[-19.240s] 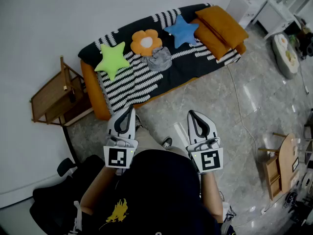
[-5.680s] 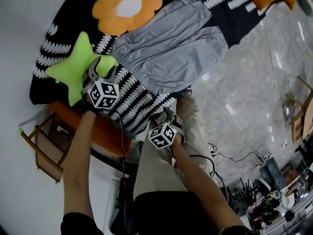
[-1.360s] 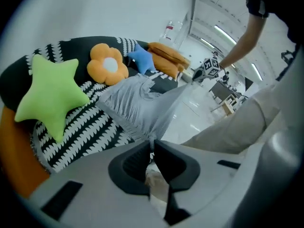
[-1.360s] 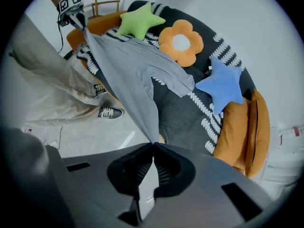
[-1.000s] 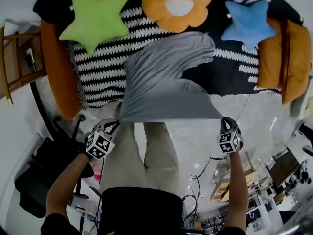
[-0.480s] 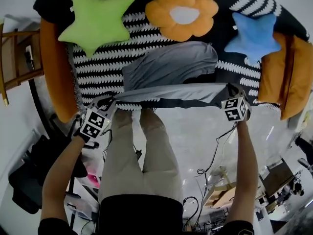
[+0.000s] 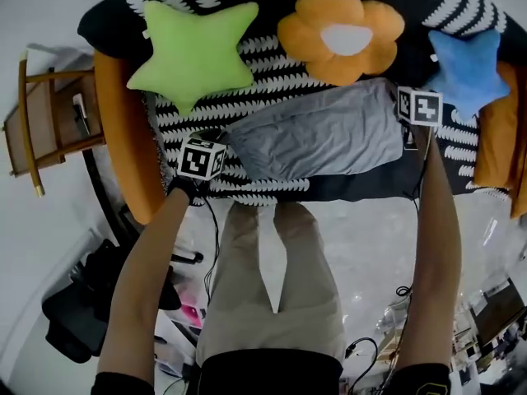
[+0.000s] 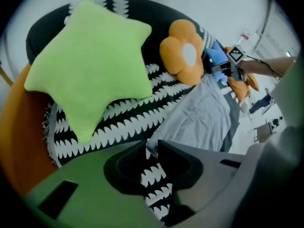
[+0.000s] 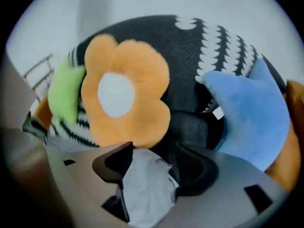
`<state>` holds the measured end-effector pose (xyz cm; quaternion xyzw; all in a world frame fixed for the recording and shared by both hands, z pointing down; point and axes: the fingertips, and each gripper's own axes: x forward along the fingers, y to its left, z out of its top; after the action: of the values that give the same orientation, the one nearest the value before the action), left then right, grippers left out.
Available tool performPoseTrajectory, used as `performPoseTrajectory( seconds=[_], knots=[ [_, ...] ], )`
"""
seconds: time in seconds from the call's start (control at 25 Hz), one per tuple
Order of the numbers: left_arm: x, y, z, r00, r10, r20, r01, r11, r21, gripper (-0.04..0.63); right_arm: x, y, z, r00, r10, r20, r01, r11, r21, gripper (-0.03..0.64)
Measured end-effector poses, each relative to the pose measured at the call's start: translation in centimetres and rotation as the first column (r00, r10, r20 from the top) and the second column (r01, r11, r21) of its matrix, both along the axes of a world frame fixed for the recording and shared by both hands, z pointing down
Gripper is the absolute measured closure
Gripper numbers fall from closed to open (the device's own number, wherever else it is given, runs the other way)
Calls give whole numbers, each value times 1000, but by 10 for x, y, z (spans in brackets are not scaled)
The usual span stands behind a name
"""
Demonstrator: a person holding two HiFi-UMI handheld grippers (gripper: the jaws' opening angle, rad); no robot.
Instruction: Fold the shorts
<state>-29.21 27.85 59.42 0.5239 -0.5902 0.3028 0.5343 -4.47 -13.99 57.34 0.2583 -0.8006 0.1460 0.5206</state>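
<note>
The grey shorts lie folded over into a flat band on the black-and-white blanket. At their left end is my left gripper, seen in the head view by its marker cube. In the left gripper view my left gripper has just been opening. Its tips stand a narrow gap apart with a corner of the shorts between them. At the right end my right gripper, under its cube, has also just been opening. Its jaws stand wide apart over loose grey cloth.
A green star cushion, an orange flower cushion and a blue star cushion lie just behind the shorts. An orange bolster edges the sofa's left end, beside a wooden stand. The person's legs stand against the sofa front.
Both grippers carried the shorts' near edge away from the person and down onto the blanket, so the shorts now lie folded in half. The right jaws opened wide, the left slightly.
</note>
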Motion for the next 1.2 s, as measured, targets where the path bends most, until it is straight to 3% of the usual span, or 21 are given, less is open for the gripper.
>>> performPoseTrajectory(
  seconds=[0.08, 0.2, 0.32, 0.4, 0.44, 0.52, 0.64, 0.72, 0.8, 0.84, 0.88, 0.92, 0.96, 1.0, 1.04, 1.08, 1.12, 1.2],
  knots=[
    [-16, 4, 6, 998, -59, -6, 59, 998, -30, 473, -23, 9, -20, 979, 142, 147, -142, 990, -15, 314],
    [-29, 15, -2, 999, -27, 16, 28, 999, -41, 421, -21, 39, -30, 985, 67, 158, -79, 995, 65, 314],
    [-32, 7, -28, 990, 124, 73, -125, 992, 3, 420, 2, 85, -40, 992, 26, 121, -38, 995, 96, 316],
    [-12, 1, -43, 958, 278, 67, -281, 959, 38, 423, 25, 123, -34, 995, 48, 93, -53, 997, 54, 316],
    [1, -2, -50, 928, 368, 57, -371, 927, 56, 425, 35, 144, -30, 995, 68, 78, -70, 997, 29, 319],
    [16, -18, -62, 833, 546, 86, -552, 828, 98, 426, 50, 185, -27, 988, 145, 61, -145, 989, -13, 324],
    [25, -66, -98, 657, 718, 229, -753, 629, 190, 483, 51, 239, -47, 919, 371, 133, -361, 928, -89, 348],
    [41, -83, -130, 560, 786, 263, -826, 506, 247, 480, 42, 276, -73, 863, 468, 188, -451, 883, -127, 353],
    [51, -98, -160, 488, 815, 313, -865, 405, 296, 476, 33, 307, -92, 835, 512, 203, -495, 859, -132, 354],
    [49, -113, -175, 486, 799, 355, -865, 380, 328, 481, 30, 317, -96, 814, 542, 209, -526, 840, -133, 354],
    [44, -133, -187, 516, 764, 386, -847, 387, 365, 517, 28, 323, -99, 778, 588, 222, -571, 809, -138, 356],
    [37, -154, -195, 568, 728, 384, -812, 422, 402, 561, 29, 327, -99, 724, 646, 242, -631, 762, -148, 364],
    [34, -173, -197, 622, 703, 345, -771, 470, 430, 561, 34, 328, -99, 657, 705, 265, -692, 704, -159, 378],
    [35, -191, -193, 661, 691, 291, -733, 513, 447, 561, 41, 326, -97, 592, 754, 286, -744, 647, -167, 382],
    [41, -205, -183, 680, 691, 245, -711, 540, 450, 561, 51, 322, -93, 537, 789, 300, -784, 598, -168, 383],
    [51, -218, -169, 676, 704, 219, -712, 548, 439, 561, 62, 318, -86, 492, 816, 305, -817, 553, -164, 383],
    [62, -227, -151, 651, 728, 215, -737, 537, 411, 557, 73, 315, -76, 450, 842, 299, -846, 509, -160, 383],
    [87, -232, -109, 556, 802, 218, -816, 478, 323, 528, 87, 318, -51, 388, 884, 260, -886, 435, -158, 387]
  ],
)
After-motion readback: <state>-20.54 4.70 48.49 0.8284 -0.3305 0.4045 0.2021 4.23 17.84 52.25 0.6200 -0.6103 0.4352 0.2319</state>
